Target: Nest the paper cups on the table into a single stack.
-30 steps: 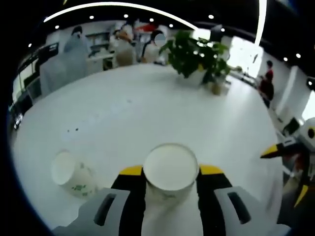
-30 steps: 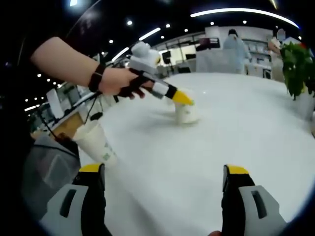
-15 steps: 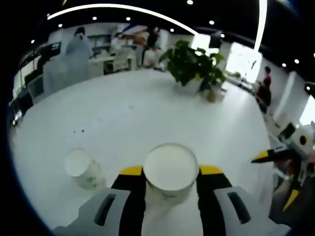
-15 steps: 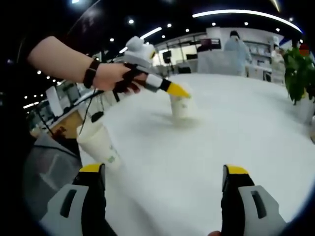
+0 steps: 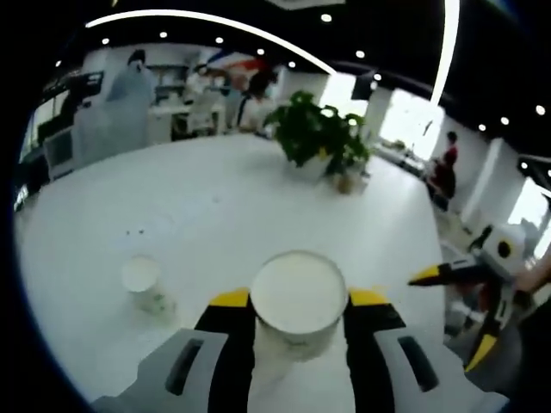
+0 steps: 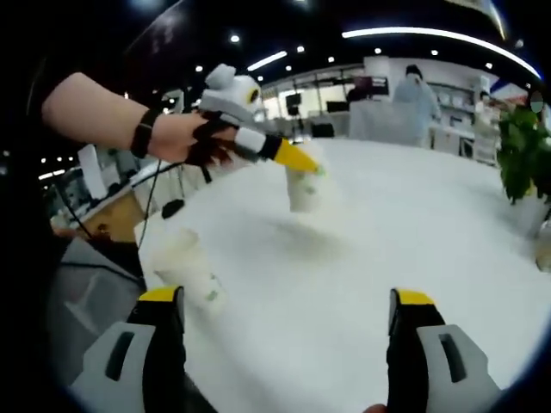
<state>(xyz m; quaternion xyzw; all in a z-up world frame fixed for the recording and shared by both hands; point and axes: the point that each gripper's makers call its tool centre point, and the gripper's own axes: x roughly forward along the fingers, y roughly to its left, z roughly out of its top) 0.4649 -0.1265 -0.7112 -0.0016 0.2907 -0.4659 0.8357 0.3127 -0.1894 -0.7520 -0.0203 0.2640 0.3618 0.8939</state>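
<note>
My left gripper (image 5: pixel 297 300) is shut on a white paper cup (image 5: pixel 297 288) whose open mouth faces the camera. In the right gripper view the left gripper (image 6: pixel 303 163), held by a hand, carries that cup (image 6: pixel 301 188) above the white table (image 6: pixel 405 232), with a shadow beneath it. A second paper cup (image 5: pixel 146 284) with green print stands upright on the table to the lower left. It appears blurred near the table's edge (image 6: pixel 194 268) in the right gripper view. My right gripper (image 6: pixel 284 301) is open with nothing between its jaws, and it enters the left gripper view from the right (image 5: pixel 461 288).
A potted green plant (image 5: pixel 314 129) stands at the far side of the table, seen also as the plant (image 6: pixel 527 155) at the right. Desks and several people fill the room behind. The table edge (image 6: pixel 164 258) drops off near the second cup.
The left gripper has lifted its cup off the table and a little leftwards in the right gripper view. The standing cup looks smaller in the left gripper view as that camera rose.
</note>
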